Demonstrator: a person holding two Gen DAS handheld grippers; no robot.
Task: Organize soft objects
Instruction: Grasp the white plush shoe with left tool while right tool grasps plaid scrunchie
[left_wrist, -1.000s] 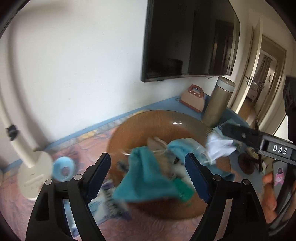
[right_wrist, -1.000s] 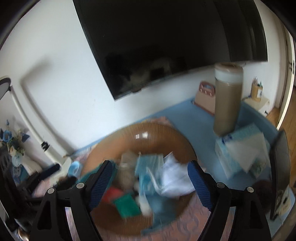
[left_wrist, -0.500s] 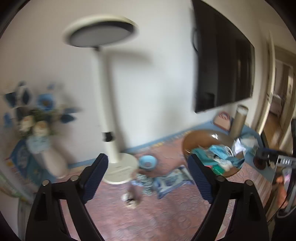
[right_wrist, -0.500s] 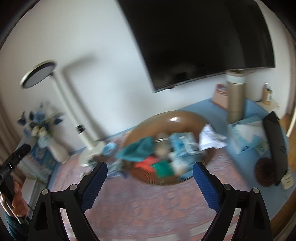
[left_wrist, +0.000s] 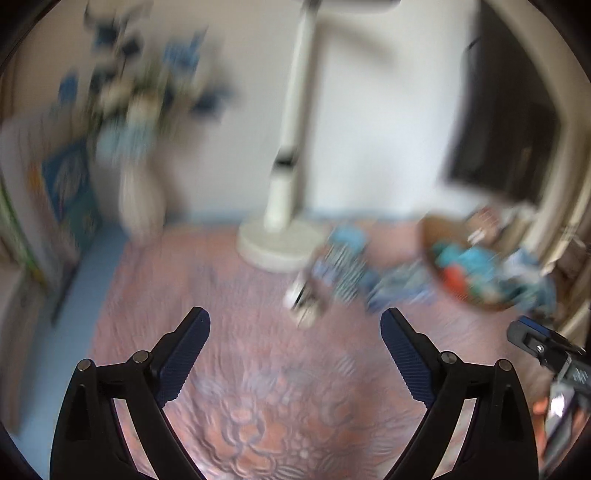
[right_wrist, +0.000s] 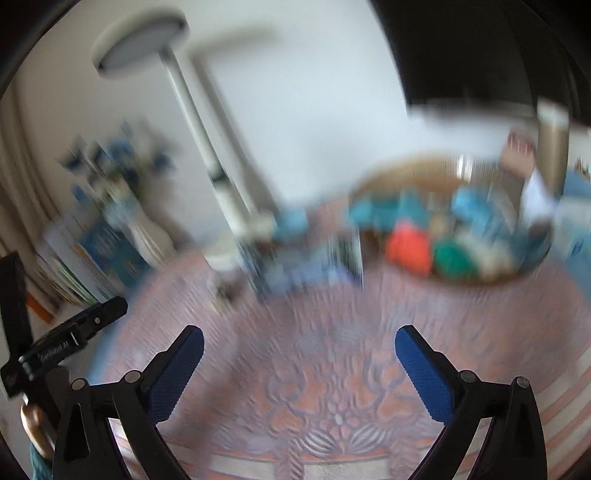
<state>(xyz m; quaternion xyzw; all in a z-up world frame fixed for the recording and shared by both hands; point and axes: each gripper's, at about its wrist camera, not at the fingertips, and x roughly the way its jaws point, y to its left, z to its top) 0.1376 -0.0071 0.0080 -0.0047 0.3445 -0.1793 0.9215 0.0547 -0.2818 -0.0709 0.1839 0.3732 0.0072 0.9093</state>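
Observation:
A brown bowl holds soft things, all blurred: teal cloths, a red piece, a green one and a white cloth. It stands far right in the left wrist view and upper right in the right wrist view. Left of it, blue-and-white striped soft pieces lie on the pink cloth. My left gripper is open over bare cloth. My right gripper has its jaws opening, with nothing between them. Each gripper shows at the edge of the other's view.
A white lamp stand rises from the table's back. A vase of blue flowers and books are at the left. A dark screen hangs on the wall, and a beige cylinder stands behind the bowl.
Both grippers have drawn back from the bowl and swung left, so the bowl now sits small and far to the right. Both pairs of jaws stand wider apart.

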